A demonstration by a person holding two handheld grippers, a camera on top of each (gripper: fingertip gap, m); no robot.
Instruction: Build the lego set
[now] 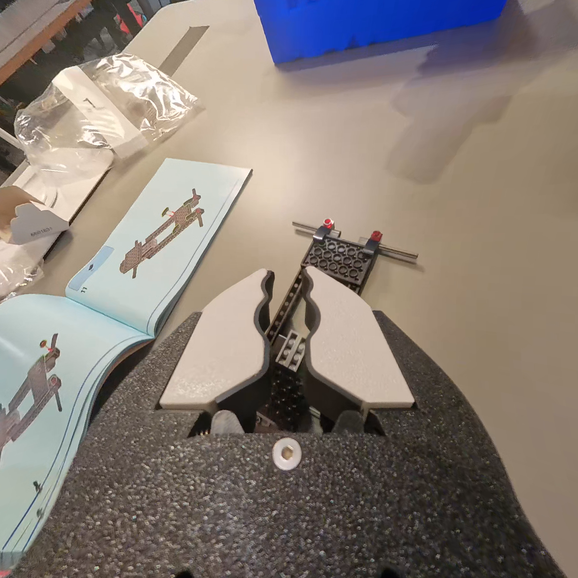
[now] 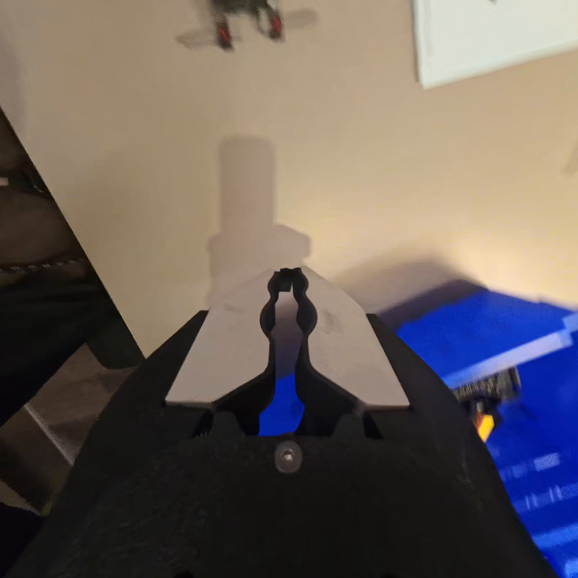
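Beige bench (image 1: pixel 344 140) carries a blue bin (image 1: pixel 375 28), an open instruction booklet (image 1: pixel 175 237) and a dark brick assembly (image 1: pixel 341 259) lying flat. Its long axis runs straight ahead from the left tool (image 1: pixel 287 275), whose parted fingers straddle the near beam without visibly pressing. The right tool (image 2: pixel 286 276), well apart near the bin, is clenched on 1 small black piece (image 2: pixel 285 281).

Blue bin (image 1: pixel 375 28) cut off at top, brick model (image 2: pixel 247 22) blurred, booklet (image 1: pixel 37 391) cropped left.
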